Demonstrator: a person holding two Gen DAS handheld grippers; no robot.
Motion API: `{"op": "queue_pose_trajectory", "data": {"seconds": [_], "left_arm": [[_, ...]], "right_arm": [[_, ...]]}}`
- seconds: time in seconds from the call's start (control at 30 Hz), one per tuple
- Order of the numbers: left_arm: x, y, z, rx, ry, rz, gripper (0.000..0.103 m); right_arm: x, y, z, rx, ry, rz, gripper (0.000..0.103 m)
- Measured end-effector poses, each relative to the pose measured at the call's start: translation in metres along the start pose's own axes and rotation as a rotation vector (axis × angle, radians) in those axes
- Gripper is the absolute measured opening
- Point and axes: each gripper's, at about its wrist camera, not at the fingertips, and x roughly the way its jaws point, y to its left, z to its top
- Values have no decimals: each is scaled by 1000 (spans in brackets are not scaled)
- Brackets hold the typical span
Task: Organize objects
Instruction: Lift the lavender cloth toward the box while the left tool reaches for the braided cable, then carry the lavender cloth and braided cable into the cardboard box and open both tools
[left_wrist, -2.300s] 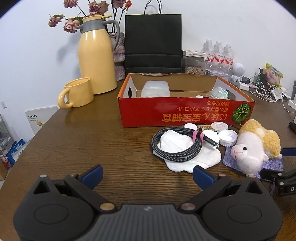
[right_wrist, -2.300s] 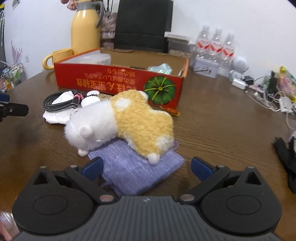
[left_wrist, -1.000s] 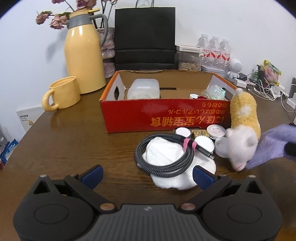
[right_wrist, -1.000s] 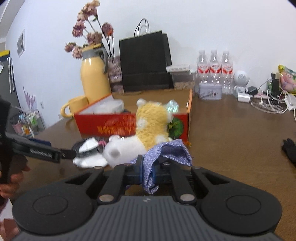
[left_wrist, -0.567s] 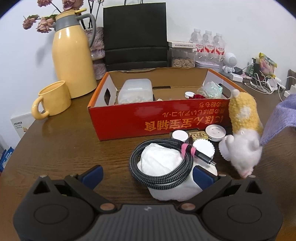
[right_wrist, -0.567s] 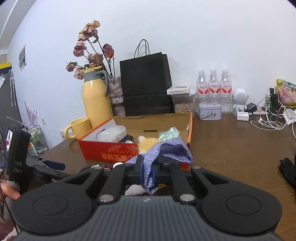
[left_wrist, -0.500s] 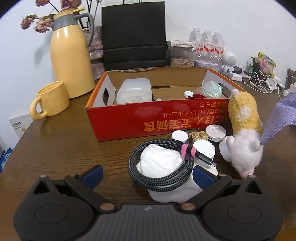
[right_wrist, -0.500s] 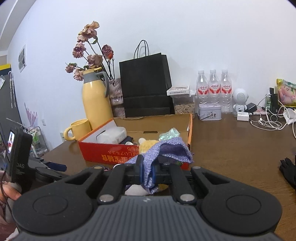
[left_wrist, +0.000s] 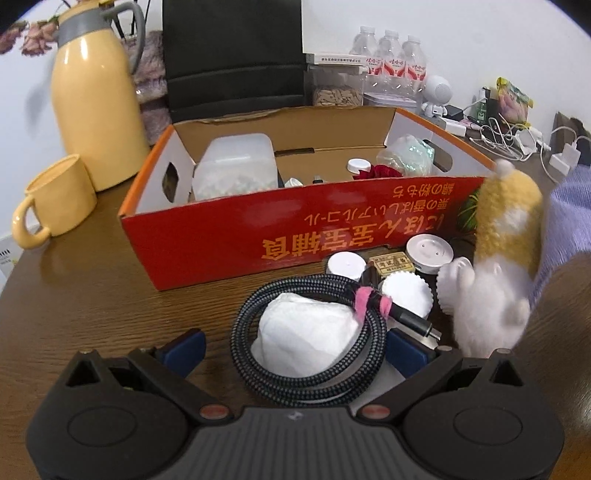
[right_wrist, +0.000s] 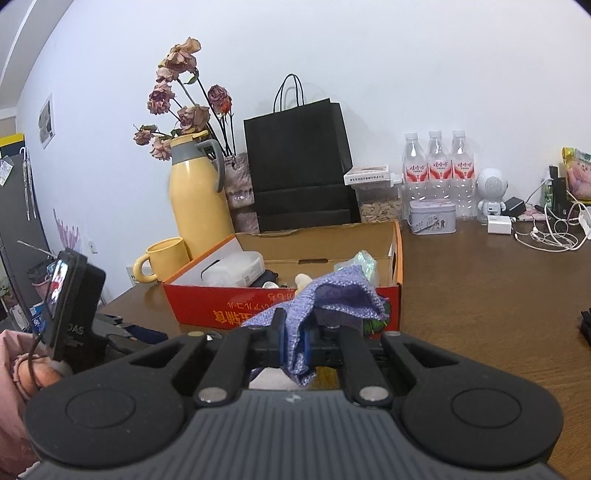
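the left tool (left_wrist: 293, 347) is spread wide, low over the coiled braided cable (left_wrist: 310, 343) on the white cloth (left_wrist: 306, 339) on the table (left_wrist: 85, 295). behind it stands the red box (left_wrist: 295, 229). right of the cable, the plush sheep (left_wrist: 495, 266) hangs head-down. the right tool (right_wrist: 293, 345) pinches the purple cloth (right_wrist: 332, 295) above the box front.

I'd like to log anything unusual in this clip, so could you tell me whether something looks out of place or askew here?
Yes: the plush toy is tipped head-down against the red box, its tail end up by the box rim. The right gripper is shut on the purple cloth, lifted clear of the table.
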Motion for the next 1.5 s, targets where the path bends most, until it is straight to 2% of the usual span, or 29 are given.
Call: {"op": "queue_pose_trajectory", "data": {"seconds": [0.13, 0.17, 0.2, 0.33, 0.6, 1.0, 1.27, 1.5], "left_arm": [[4, 10, -1, -56, 7, -50, 100], [2, 10, -1, -58, -3, -53, 90], [-1, 9, -3, -56, -13, -58, 87], [-7, 8, -8, -49, -38, -37, 87], [-43, 0, -15, -6, -146, 30, 86], [-92, -1, -8, -24, -247, 78, 86], [-108, -3, 2, -28, -289, 92, 86], [-105, -2, 18, -43, -300, 91, 86]], "right_arm": [[-1, -1, -3, 6, 9, -2, 9], [-1, 0, -3, 7, 9, -3, 9], [-2, 0, -4, 7, 9, -3, 9], [-2, 0, -6, 10, 11, -4, 9], [-9, 1, -7, 17, 1, 1, 9], [-22, 20, 8, -7, -63, 35, 9], [-20, 32, 20, -23, -96, 47, 9], [-10, 38, 30, -34, -114, 53, 9]]}}
